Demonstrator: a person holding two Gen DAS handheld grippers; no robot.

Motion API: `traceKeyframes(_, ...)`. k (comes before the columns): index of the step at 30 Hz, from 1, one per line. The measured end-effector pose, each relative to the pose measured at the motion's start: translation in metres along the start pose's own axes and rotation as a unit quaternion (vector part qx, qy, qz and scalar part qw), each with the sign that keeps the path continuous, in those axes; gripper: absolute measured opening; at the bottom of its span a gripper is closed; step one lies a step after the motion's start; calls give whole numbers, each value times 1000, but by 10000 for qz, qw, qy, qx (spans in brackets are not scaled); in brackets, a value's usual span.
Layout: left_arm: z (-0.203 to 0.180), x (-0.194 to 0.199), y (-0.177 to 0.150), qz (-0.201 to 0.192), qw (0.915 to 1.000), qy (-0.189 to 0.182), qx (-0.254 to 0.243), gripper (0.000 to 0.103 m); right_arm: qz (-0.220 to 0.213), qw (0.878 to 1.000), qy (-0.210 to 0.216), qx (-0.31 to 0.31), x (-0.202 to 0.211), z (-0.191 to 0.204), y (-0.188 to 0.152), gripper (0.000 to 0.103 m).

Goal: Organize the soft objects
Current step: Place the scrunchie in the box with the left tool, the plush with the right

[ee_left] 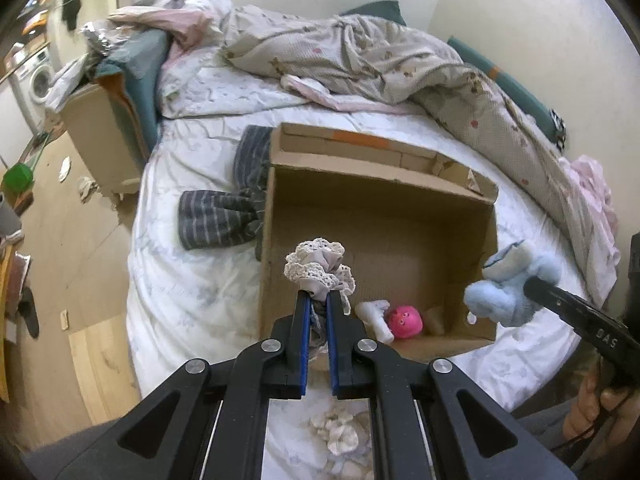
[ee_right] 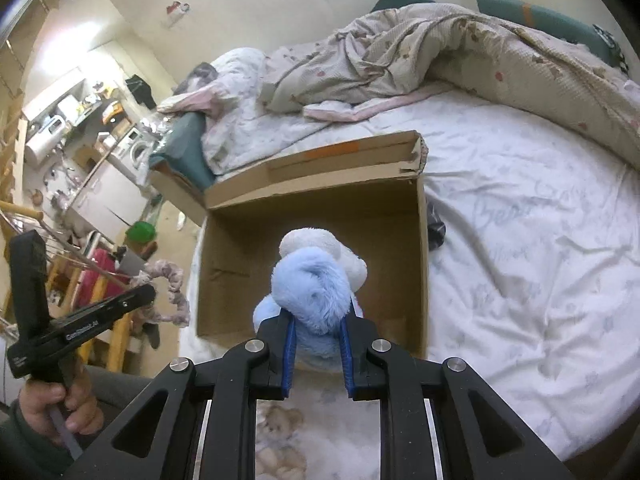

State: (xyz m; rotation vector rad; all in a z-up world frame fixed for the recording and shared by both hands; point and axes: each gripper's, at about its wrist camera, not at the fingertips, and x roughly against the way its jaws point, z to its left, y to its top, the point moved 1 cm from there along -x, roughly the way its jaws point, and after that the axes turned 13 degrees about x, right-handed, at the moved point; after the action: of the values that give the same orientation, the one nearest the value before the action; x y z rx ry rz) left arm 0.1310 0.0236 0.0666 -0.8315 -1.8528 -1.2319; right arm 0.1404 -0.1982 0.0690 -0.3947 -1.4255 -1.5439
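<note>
An open cardboard box [ee_left: 276, 248] lies on the white bed; it also shows in the right wrist view [ee_right: 416, 256]. My left gripper [ee_left: 318, 300] is shut on a grey lace-trimmed scrunchie [ee_left: 318, 270] and holds it above the box's near left corner. My right gripper [ee_right: 318, 320] is shut on a blue and white plush toy [ee_right: 316, 280] above the box's near edge; the toy also shows in the left wrist view [ee_left: 508, 288]. Inside the box lie a pink plush ball [ee_left: 406, 320] and a white soft piece [ee_left: 378, 314].
Grey striped cloth [ee_left: 224, 220] lies left of the box. A white frilly item [ee_left: 338, 430] lies on the bed under my left gripper. A small teddy bear [ee_right: 280, 424] lies under my right gripper. A crumpled blanket [ee_left: 360, 56] and pillows fill the far side of the bed.
</note>
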Motion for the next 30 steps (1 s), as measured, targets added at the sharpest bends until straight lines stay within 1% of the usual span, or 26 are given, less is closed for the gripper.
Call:
traceKeyframes(3, -4, -26, 0, 204, 9998, -32, -32, 7, 193, 9996, 45, -208, -26, -10, -8, 20)
traceKeyframes(7, -3, -55, -7, 410, 9991, -126, -35, 7, 540, 9980, 29, -326, -54, -18, -20, 20)
traceKeyframes(9, -3, -68, -11, 508, 9986, -139, -42, 7, 647, 9975, 41, -285, -61, -16, -21, 20)
traceKeyframes(12, -6, -81, -15, 536, 9985, -8, -110, 7, 839, 9964, -44, -102, -73, -11, -25, 21)
traceKeyframes(14, -6, -87, -17, 615, 9980, 45, -127, 7, 1004, 9949, -55, -28, -82, -10, -28, 21)
traceKeyframes(16, -6, -90, -18, 651, 9978, -10, -134, 7, 1135, 9935, -103, -3, -88, -11, -31, 21)
traceKeyframes(18, -8, -91, -19, 635, 9977, -42, -214, 7, 1230, 9924, -54, -51, -92, -11, -33, 21)
traceKeyframes(23, -8, -97, -22, 794, 9967, -50, -146, 7, 1316, 9912, -26, -132, -99, -11, -35, 22)
traceKeyframes(30, -9, -101, -26, 861, 9961, -29, -190, 7, 1362, 9906, -39, -138, -104, -10, -34, 25)
